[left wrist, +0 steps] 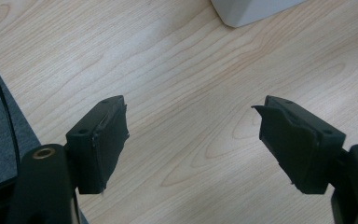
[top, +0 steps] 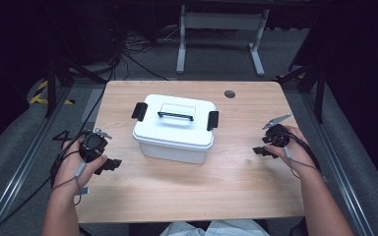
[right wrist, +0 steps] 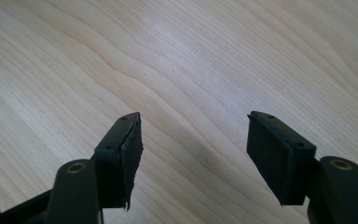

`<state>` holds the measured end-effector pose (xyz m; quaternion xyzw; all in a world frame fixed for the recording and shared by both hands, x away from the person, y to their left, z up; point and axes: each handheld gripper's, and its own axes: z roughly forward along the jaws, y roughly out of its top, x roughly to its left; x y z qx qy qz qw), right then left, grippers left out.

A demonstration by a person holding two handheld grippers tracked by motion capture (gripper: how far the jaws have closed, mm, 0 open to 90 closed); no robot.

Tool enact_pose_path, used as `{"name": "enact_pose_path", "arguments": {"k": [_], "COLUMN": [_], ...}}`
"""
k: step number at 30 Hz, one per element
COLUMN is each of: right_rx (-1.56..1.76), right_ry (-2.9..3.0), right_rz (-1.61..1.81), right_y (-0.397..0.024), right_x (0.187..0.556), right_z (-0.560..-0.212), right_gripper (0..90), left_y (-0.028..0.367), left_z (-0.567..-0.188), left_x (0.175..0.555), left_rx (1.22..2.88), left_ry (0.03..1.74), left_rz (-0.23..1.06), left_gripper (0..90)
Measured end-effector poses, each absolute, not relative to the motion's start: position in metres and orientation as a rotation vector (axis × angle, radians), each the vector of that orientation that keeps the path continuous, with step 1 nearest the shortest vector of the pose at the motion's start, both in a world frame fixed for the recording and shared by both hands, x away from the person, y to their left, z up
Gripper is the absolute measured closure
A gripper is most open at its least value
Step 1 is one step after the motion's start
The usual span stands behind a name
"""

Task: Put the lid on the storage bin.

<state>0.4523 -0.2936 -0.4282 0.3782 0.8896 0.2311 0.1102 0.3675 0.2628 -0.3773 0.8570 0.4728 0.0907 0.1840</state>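
Two grippers, both empty and both with jaws spread wide, so you're set up for a two-handed job on that white box (top: 173, 129) sitting in the middle of the table (top: 187, 191). Your left gripper (top: 109, 164) is parked off the box's left side and your right gripper (top: 262, 150) off its right, each well apart from it, hovering low over bare wood. That symmetry makes sense to me: the box has a black latch (top: 139, 111) on the left end of the lid and another latch (top: 212, 120) on the right end, plus a carry handle (top: 175, 115) lying flat on top, so one tool per side looks like the plan. In the left gripper view you can just catch the box's corner (left wrist: 251, 11) up top, so you're already aimed roughly at it. The right gripper view is looking at plain tabletop, so I'd guess that hand needs to swing in toward the box more before going for its latch.
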Motion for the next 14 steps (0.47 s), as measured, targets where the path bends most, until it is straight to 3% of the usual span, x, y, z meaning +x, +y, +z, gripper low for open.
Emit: {"name": "enact_pose_path", "arguments": {"k": [14], "right_rx": [1.123], "right_ry": [2.664], "right_rz": [0.637], "right_y": [-0.289], "right_x": [0.455], "right_z": [-0.441], "right_gripper": [36.3], "left_y": [0.262], "left_z": [-0.383], "left_x": [0.370], "left_rx": [2.425], "left_ry": [1.329], "left_rz": [0.235], "left_gripper": [23.7]}}
